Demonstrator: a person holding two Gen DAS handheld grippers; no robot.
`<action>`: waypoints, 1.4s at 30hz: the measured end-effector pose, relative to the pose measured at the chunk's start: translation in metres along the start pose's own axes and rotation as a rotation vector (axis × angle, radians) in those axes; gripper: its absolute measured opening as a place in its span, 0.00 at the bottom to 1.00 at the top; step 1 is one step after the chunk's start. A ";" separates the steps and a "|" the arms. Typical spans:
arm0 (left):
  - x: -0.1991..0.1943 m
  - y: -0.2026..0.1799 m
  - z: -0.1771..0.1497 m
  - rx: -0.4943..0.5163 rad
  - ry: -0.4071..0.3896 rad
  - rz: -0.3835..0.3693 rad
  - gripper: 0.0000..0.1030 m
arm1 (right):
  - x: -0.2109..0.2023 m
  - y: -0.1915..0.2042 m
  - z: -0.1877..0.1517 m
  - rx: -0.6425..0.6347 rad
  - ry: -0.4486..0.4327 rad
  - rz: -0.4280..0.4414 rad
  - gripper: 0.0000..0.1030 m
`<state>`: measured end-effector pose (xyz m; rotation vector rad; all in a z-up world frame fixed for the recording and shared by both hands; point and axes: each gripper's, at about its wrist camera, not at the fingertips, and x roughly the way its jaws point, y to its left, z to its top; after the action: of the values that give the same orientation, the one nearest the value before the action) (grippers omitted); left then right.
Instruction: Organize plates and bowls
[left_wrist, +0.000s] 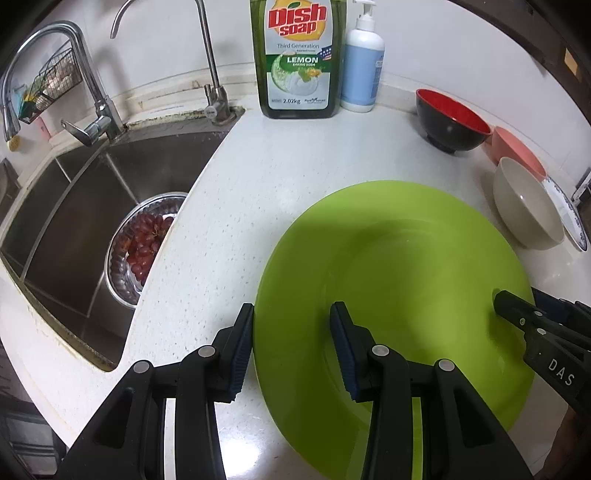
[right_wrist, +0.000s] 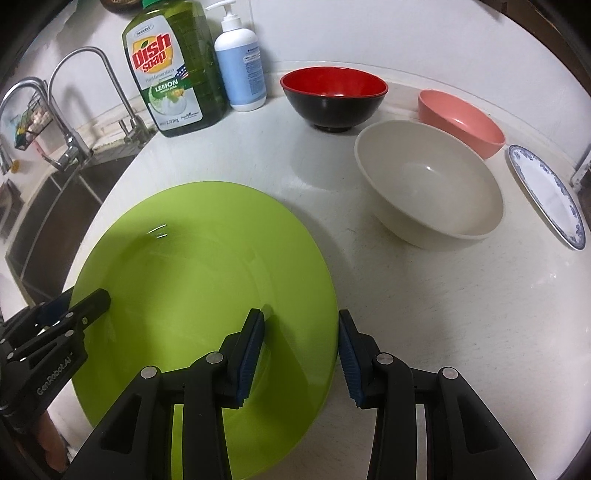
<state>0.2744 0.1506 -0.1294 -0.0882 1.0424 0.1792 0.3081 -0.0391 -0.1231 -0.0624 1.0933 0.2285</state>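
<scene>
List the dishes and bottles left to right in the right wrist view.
Green plate → dish soap bottle → pump bottle → red-and-black bowl → cream bowl → pink bowl → blue-patterned plate.

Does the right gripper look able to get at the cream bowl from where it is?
Probably yes: the right gripper straddles the green plate's edge, and bare counter lies before the cream bowl.

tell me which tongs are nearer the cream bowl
Right. The right tongs straddle the green plate's edge on the side facing the cream bowl; the left tongs straddle the opposite edge, by the sink.
</scene>
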 end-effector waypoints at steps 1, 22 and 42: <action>0.001 0.000 0.000 0.002 0.005 0.003 0.39 | 0.000 0.000 0.000 -0.003 0.002 -0.001 0.40; -0.029 -0.010 0.010 0.028 -0.102 0.011 0.73 | -0.015 -0.001 0.000 -0.028 -0.068 0.006 0.54; -0.101 -0.118 0.051 0.192 -0.378 -0.148 1.00 | -0.101 -0.093 -0.002 0.145 -0.284 -0.107 0.70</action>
<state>0.2900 0.0316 -0.0178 0.0417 0.6687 -0.0396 0.2817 -0.1461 -0.0406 0.0402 0.8178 0.0583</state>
